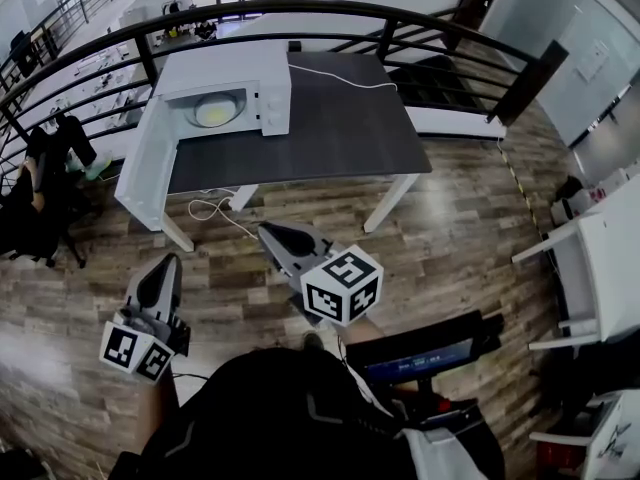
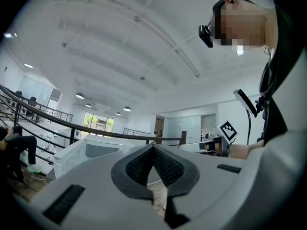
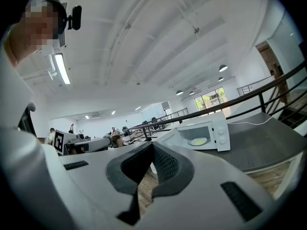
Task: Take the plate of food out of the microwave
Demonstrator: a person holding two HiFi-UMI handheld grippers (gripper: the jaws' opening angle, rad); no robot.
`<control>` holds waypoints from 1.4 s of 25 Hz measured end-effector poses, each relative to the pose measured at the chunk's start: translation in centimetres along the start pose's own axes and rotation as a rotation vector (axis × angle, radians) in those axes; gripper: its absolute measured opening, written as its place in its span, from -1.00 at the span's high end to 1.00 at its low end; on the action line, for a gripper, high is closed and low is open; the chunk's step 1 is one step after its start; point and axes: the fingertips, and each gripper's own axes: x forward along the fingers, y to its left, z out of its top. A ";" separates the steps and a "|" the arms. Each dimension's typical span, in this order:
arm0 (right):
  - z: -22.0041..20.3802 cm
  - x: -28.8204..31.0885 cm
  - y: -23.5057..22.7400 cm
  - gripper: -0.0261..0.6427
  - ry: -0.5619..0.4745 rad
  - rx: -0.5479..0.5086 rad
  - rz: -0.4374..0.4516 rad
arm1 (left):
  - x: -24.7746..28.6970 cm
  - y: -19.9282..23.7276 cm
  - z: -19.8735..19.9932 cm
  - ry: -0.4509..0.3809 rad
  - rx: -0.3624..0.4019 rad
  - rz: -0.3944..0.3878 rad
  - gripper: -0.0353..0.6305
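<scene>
Approach stage: the round pale plate of yellowish food [image 1: 215, 111] lies inside the open-doored white microwave oven [image 1: 272, 86], well apart from the left gripper [image 1: 168, 264] and right gripper [image 1: 268, 232], whose empty jaws are together; reaching it likely calls for advancing and parting them.

White microwave [image 1: 262, 86], pale yellow plate [image 1: 213, 112], dark grey tabletop [image 1: 340, 133], brown wood-grain floor [image 1: 470, 238], black-and-white marker cube [image 1: 342, 286].

The head view looks steeply down from well back at the table [image 1: 340, 128] and the microwave [image 1: 225, 76]. Both gripper views ride low behind their own jaws, facing level across the room; the right gripper view shares the microwave, far off at its right
</scene>
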 end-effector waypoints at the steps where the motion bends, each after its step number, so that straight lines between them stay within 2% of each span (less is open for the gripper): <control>1: 0.0 0.1 0.0 0.93 0.000 0.003 -0.006 | -0.1 0.2 0.0 -0.001 -0.002 0.001 0.89; 8: -0.2 1.2 0.4 0.93 0.010 0.007 -0.031 | -0.7 1.3 0.1 -0.006 -0.011 -0.006 0.89; 16: -1.5 2.2 0.7 0.93 0.015 0.031 -0.084 | -1.0 2.0 -0.4 -0.014 -0.021 -0.097 0.89; 21: -1.3 3.2 0.7 0.93 0.008 0.044 -0.090 | -0.7 3.2 -0.4 -0.005 -0.017 -0.098 0.89; 25: -0.9 4.8 -0.7 0.93 0.016 0.036 -0.069 | 0.0 3.6 0.6 -0.042 0.023 -0.123 0.89; 27: -0.7 6.0 -1.7 0.93 0.018 0.037 -0.056 | 1.0 4.2 0.9 -0.047 0.032 -0.113 0.89; 32: 0.7 8.6 -3.9 0.93 0.023 0.025 -0.002 | 3.7 6.7 0.5 -0.004 0.053 -0.026 0.89; 35: 1.4 9.8 -5.7 0.93 0.029 0.035 0.032 | 6.3 7.2 1.2 -0.007 0.066 -0.016 0.88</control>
